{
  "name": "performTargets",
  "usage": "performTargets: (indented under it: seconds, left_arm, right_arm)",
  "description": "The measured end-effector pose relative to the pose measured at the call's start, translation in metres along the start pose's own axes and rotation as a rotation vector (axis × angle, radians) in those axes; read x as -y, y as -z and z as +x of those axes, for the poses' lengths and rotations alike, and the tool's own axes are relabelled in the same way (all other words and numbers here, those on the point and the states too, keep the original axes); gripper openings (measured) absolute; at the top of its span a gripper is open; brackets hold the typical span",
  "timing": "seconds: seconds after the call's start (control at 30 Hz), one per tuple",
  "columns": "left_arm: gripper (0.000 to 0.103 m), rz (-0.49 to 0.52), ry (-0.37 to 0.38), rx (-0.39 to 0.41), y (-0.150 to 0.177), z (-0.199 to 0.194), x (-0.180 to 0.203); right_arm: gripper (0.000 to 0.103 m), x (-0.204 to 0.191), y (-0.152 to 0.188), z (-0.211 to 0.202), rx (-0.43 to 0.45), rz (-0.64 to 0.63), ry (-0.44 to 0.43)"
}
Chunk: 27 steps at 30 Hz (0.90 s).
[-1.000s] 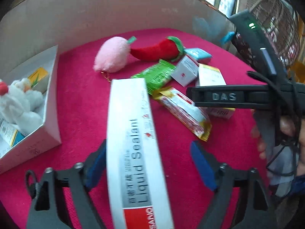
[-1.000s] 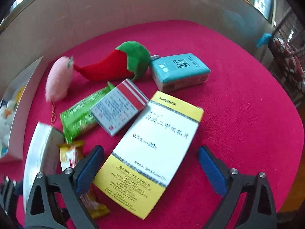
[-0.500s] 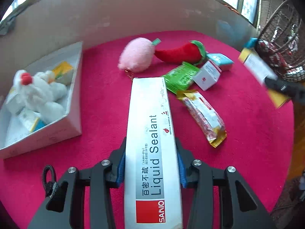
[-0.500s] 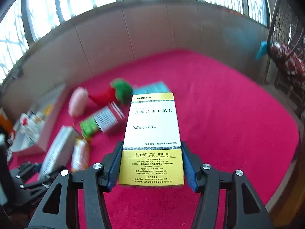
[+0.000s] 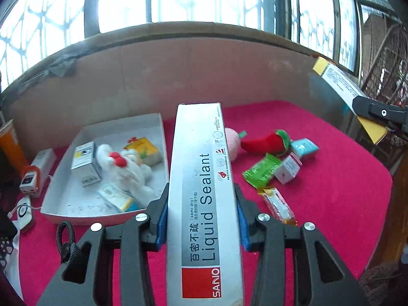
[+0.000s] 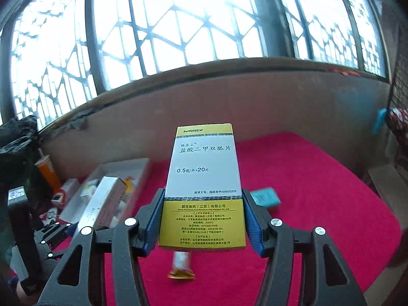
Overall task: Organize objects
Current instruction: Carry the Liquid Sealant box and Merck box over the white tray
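both boxes lifted off cloth | left gripper [image 5: 201, 219] clamps sealant box [image 5: 202, 191] | right gripper [image 6: 202, 223] clamps medicine box [image 6: 204, 178]

The table cover [image 5: 331, 178] is crimson. The sealant box [image 5: 204, 191] is silver-white with a grey lettered band and a red square. The medicine box [image 6: 204, 178] is white between yellow ends with black print. The tray [image 5: 58, 204] is white, holding a white plush [image 5: 127, 170] with red spots. Nearby lie a pink plush [image 5: 230, 141], a red chilli plush [image 5: 265, 142] with green cap, a teal packet [image 5: 304, 148] and a green sachet [image 5: 261, 173]. Gripper pads [image 5: 162, 219] are blue.
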<state>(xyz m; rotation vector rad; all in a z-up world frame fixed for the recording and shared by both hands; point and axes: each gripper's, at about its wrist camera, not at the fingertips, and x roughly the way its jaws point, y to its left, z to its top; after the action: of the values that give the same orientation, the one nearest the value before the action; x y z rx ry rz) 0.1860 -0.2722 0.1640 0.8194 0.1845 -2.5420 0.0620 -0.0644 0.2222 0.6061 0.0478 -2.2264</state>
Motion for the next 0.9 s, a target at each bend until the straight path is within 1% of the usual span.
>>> performTargets:
  seconds: [0.13,0.2,0.27,0.37,0.47,0.53,0.6,0.7,0.8,0.9]
  left_arm:
    - [0.042,-0.045,-0.024,0.011,0.008,-0.006,-0.018]
    - [0.042,-0.057,-0.060,0.023,0.009,-0.011,-0.030]
    - [0.042,-0.074,-0.087,0.035,0.006,-0.020,-0.045]
    - [0.042,-0.112,-0.130,0.081,-0.006,-0.035,-0.068]
    - [0.042,-0.152,-0.168,0.109,-0.007,-0.048,-0.086]
    - [0.042,-0.192,-0.189,0.107,0.000,-0.053,-0.100]
    - [0.042,-0.221,-0.199,0.105,0.007,-0.056,-0.110]
    - [0.042,-0.229,-0.234,0.118,0.009,-0.062,-0.120]
    - [0.042,-0.243,-0.245,0.148,-0.004,-0.073,-0.131]
    - [0.042,-0.263,-0.259,0.175,-0.009,-0.085,-0.141]
  right_arm:
    - [0.061,-0.029,0.014,0.013,-0.031,-0.036,-0.039]
    - [0.061,-0.043,0.017,0.016,-0.036,-0.065,-0.052]
    - [0.061,-0.056,0.011,0.016,-0.032,-0.081,-0.079]
    - [0.061,-0.075,-0.009,0.011,0.023,-0.101,-0.112]
    - [0.061,-0.096,-0.019,0.011,0.048,-0.117,-0.147]
    - [0.061,-0.107,-0.015,0.015,0.036,-0.130,-0.163]
    - [0.061,-0.117,-0.004,0.023,0.003,-0.142,-0.178]
    - [0.061,-0.127,0.006,0.032,-0.030,-0.152,-0.184]
    - [0.061,-0.133,-0.007,0.031,-0.017,-0.142,-0.205]
    - [0.061,-0.143,-0.024,0.022,0.034,-0.138,-0.227]
